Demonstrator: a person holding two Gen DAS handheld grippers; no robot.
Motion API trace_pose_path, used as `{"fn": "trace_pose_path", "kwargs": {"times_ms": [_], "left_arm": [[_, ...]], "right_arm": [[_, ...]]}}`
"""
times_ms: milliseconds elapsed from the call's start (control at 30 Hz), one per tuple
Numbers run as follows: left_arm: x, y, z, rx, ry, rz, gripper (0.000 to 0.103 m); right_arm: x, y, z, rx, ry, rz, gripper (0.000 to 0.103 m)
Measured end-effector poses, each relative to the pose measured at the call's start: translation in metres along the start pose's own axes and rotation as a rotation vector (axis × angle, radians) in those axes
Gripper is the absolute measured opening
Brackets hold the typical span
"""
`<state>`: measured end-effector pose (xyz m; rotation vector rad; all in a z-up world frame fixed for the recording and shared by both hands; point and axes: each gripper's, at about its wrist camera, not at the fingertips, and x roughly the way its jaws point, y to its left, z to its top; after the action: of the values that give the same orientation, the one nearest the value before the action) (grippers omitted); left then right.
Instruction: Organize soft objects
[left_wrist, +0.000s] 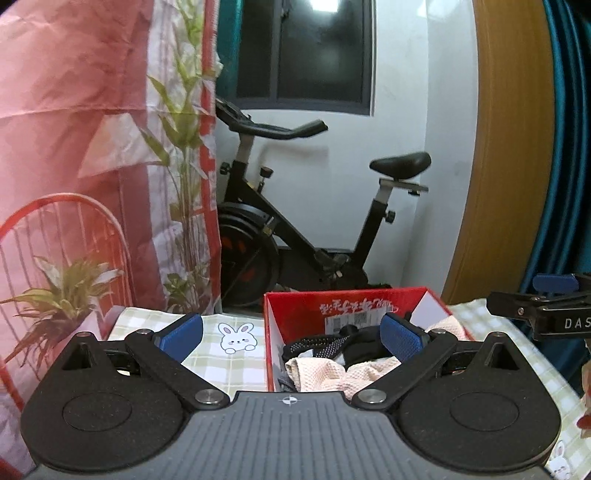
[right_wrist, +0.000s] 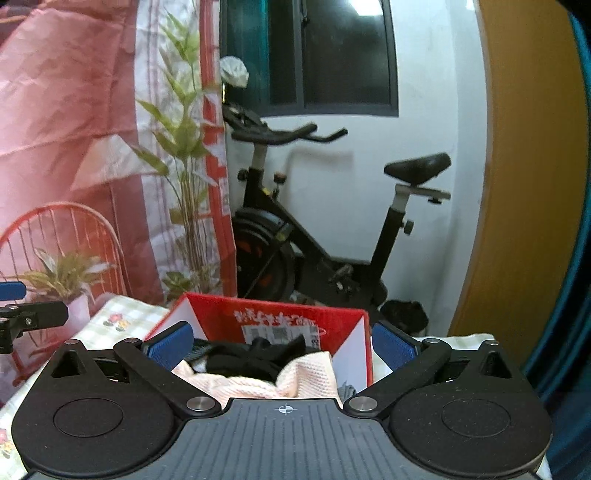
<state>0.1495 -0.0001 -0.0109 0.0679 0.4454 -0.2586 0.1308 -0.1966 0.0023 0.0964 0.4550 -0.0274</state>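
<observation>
A red cardboard box (left_wrist: 295, 306) (right_wrist: 236, 314) stands on a checked tablecloth with a bunny print (left_wrist: 229, 354). Inside it lie a pale pink waffle cloth (left_wrist: 325, 373) (right_wrist: 243, 384) and black fabric pieces (left_wrist: 325, 345) (right_wrist: 258, 356). My left gripper (left_wrist: 291, 338) hangs above the box's near left side, jaws wide apart and nothing between the blue pads (left_wrist: 184, 334). My right gripper (right_wrist: 282, 349) hovers over the box, also wide open and holding nothing. Each gripper's tip shows at the edge of the other's view: the right one (left_wrist: 550, 295) and the left one (right_wrist: 14, 299).
A black exercise bike (left_wrist: 295, 236) (right_wrist: 317, 236) stands behind the table against a white wall. A pink printed curtain with plants (left_wrist: 92, 166) hangs on the left. A yellow-brown door (right_wrist: 528, 184) and blue curtain (left_wrist: 569, 129) stand on the right. A dark bin (right_wrist: 404, 314) sits on the floor.
</observation>
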Motion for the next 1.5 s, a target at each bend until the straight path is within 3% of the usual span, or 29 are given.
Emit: {"fn": "trace_pose_path", "kwargs": {"times_ms": [200,567,1500], "left_arm": [[-0.042,-0.009,0.009,0.039,-0.042,0.071,0.103],[-0.091,-0.021,0.014,0.059,-0.096,0.091,0.103],[-0.093,-0.019,0.005,0.039,-0.095,0.068,0.103]], "right_arm": [[-0.040,0.014,0.012,-0.001,-0.055,-0.025,0.103],[-0.091,0.020,0.006,0.045,-0.088,-0.023,0.103],[-0.100,0.011,-0.001,0.056,-0.077,-0.050,0.103]]}}
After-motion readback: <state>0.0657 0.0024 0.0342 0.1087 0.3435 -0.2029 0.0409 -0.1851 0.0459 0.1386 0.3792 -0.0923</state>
